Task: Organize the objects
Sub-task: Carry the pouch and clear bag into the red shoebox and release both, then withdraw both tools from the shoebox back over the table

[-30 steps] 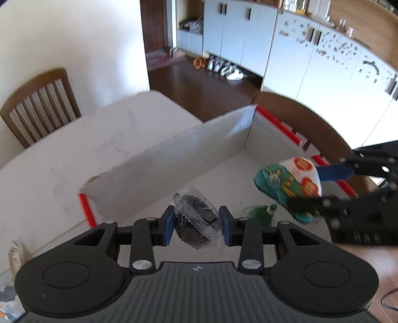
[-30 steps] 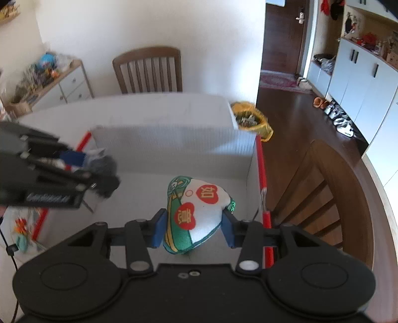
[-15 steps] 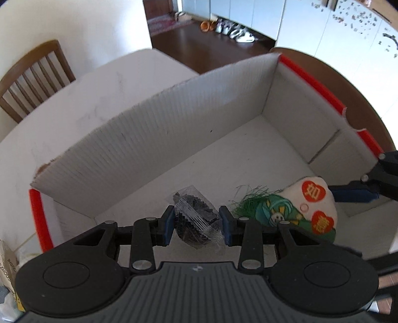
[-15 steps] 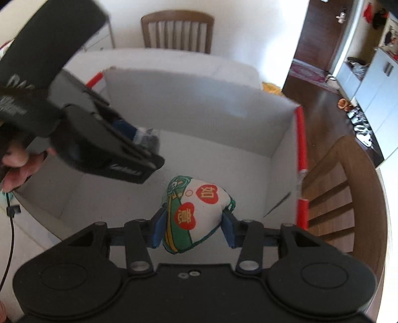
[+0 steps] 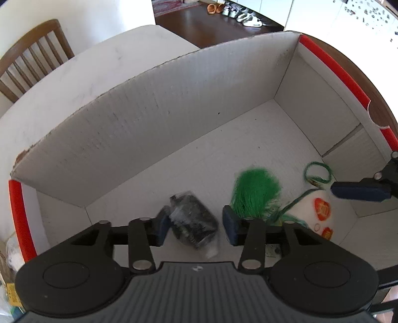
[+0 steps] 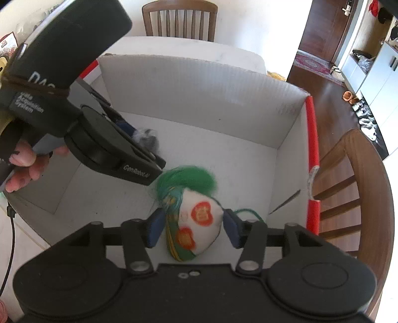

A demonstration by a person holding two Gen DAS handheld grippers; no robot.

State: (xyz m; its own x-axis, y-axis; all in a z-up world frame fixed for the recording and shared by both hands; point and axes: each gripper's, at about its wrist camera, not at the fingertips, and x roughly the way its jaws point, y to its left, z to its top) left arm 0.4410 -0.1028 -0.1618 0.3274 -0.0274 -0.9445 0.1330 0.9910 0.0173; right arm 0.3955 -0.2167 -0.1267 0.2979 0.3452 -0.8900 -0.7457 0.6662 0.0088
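A: Left gripper (image 5: pixel 196 227), state?
B: Fingers spreading apart. Small clear packet of dark stuff (image 5: pixel 192 226) sits between them on the box floor; left pad (image 5: pixel 163 227) looks to be just at its edge, right pad clear of it. No grip.
A: Right gripper (image 6: pixel 191 229)?
B: Also opening. White and green sachet (image 6: pixel 195 224) with red apple prints lies between its fingers, gaps both sides, resting on the box floor.
A: Tassel?
B: Green tassel (image 5: pixel 255 192) fanned out behind the sachet, green loop cord (image 5: pixel 318 171) near the right wall.
A: Box?
B: White cardboard box (image 5: pixel 154 119), red-edged rim, on a white table (image 5: pixel 82 77). Packet left of the sachet, close, not touching.
A: Anything else?
B: A hand (image 6: pixel 23 161) grips the left tool's handle. Wooden chair (image 6: pixel 179 18) behind the table.
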